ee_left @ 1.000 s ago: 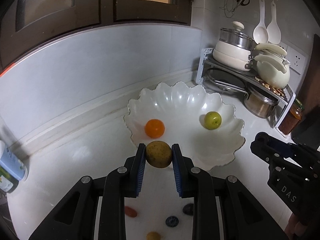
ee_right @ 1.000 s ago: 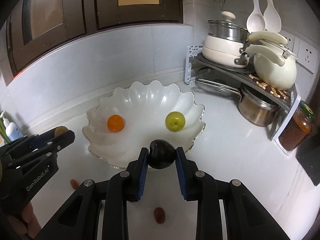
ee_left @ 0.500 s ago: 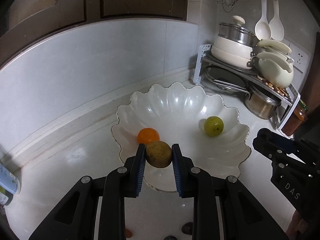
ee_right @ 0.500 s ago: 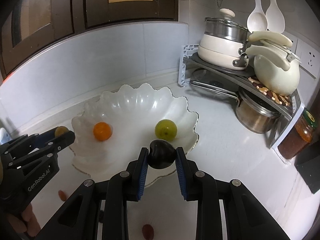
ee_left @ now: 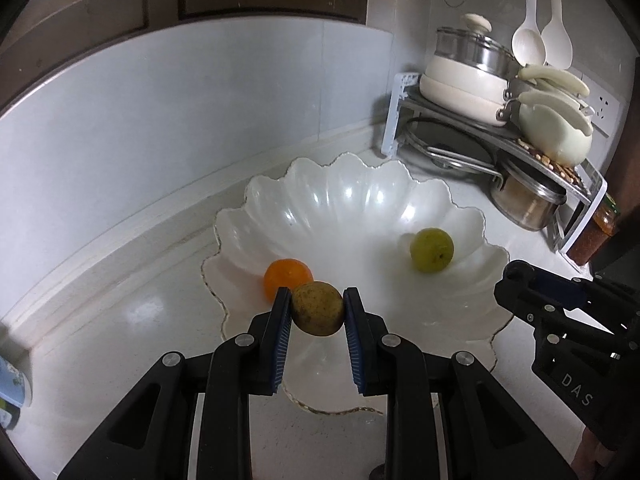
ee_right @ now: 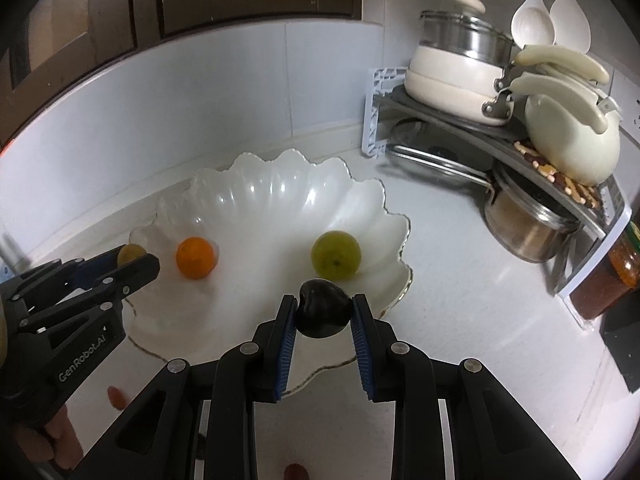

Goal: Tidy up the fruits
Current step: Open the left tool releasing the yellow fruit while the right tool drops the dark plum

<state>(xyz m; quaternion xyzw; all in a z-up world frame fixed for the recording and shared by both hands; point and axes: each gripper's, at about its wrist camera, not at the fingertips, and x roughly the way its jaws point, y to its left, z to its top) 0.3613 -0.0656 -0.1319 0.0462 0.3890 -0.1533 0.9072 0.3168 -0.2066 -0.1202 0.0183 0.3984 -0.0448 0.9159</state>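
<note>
A white scalloped bowl (ee_left: 352, 208) (ee_right: 280, 200) sits on the pale counter and holds an orange (ee_left: 287, 276) (ee_right: 196, 257) and a green fruit (ee_left: 432, 249) (ee_right: 336, 254). My left gripper (ee_left: 317, 314) is shut on a brownish-yellow fruit (ee_left: 317, 314), held over the bowl's near-left rim, just in front of the orange. My right gripper (ee_right: 323, 314) is shut on a dark, almost black fruit (ee_right: 323, 314) above the bowl's near-right rim, close to the green fruit. Each gripper shows at the edge of the other's view: the right gripper (ee_left: 520, 284), the left gripper (ee_right: 136, 264).
A corner rack (ee_right: 500, 128) with cream pots, a steel pot (ee_right: 528, 224) and a jar (ee_right: 616, 276) stands at the right. Small reddish fruits (ee_right: 116, 396) lie on the counter near me. A bottle (ee_left: 12, 392) stands at the far left. The tiled wall runs behind the bowl.
Both grippers have moved forward and a little down, from short of the bowl to above its near rim, each still holding its fruit. The loose fruits on the counter have slipped below view.
</note>
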